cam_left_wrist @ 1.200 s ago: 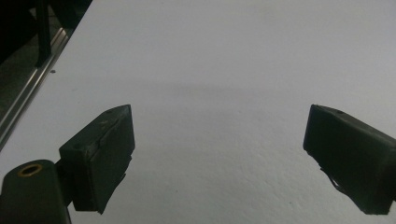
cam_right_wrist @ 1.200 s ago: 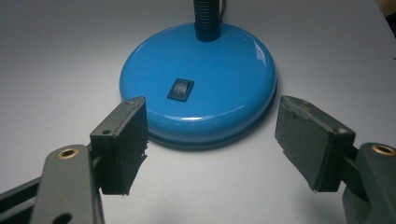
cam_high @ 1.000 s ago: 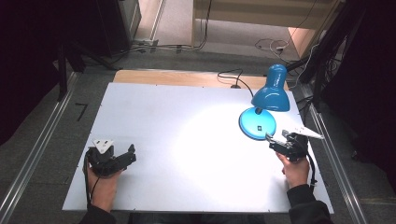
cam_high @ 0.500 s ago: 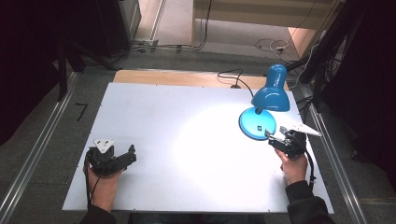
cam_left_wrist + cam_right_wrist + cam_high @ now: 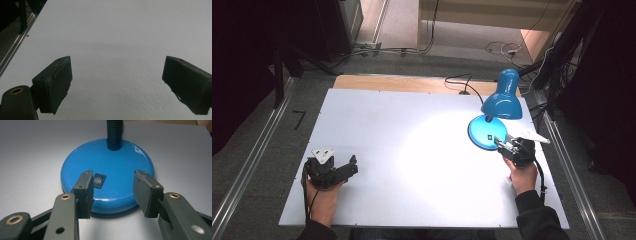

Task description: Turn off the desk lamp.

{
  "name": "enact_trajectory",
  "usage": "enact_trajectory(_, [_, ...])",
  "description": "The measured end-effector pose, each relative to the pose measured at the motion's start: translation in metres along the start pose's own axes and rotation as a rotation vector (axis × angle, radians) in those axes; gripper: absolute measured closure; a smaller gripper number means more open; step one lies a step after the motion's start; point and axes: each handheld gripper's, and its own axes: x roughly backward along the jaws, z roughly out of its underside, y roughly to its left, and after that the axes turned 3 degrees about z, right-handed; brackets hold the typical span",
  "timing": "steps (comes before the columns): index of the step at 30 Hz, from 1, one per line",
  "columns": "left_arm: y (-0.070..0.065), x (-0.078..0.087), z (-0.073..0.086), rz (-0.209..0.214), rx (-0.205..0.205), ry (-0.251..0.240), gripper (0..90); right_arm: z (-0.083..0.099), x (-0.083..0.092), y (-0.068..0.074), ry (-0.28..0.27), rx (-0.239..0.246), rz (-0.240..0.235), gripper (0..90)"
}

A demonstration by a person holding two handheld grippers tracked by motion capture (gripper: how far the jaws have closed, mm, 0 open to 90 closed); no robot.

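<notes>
The glossy blue metal desk lamp (image 5: 495, 117) stands at two o'clock on the white desk (image 5: 412, 150), lit. The right gripper (image 5: 113, 192), fingers half open and empty, hovers over its base beside the black rocker switch (image 5: 99, 180). The base looks heavy and slippery; a fingertip press suits it. The left gripper (image 5: 117, 82) rests wide open, empty, at eight o'clock.

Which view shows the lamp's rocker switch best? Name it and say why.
The right gripper view: the black rocker switch sits large and sharp on the blue lamp base, just beyond the open right gripper. In the high view it is a tiny speck. The left gripper view faces bare table.

Black gripper (image 5: 113, 193) – brass rivets, seemingly dark sleeves
</notes>
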Motion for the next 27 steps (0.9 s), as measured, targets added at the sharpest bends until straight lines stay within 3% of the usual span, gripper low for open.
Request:
enact_trajectory(14, [-0.001,0.0,0.0,0.0,-0.008,0.006,9.5,0.0,-0.009,0.002,0.005,0.015,-0.009,77.4])
enact_trajectory(27, [0.0,0.001,0.0,0.009,-0.012,0.002,9.7,0.0,-0.018,0.002,0.01,0.001,-0.021,84.5])
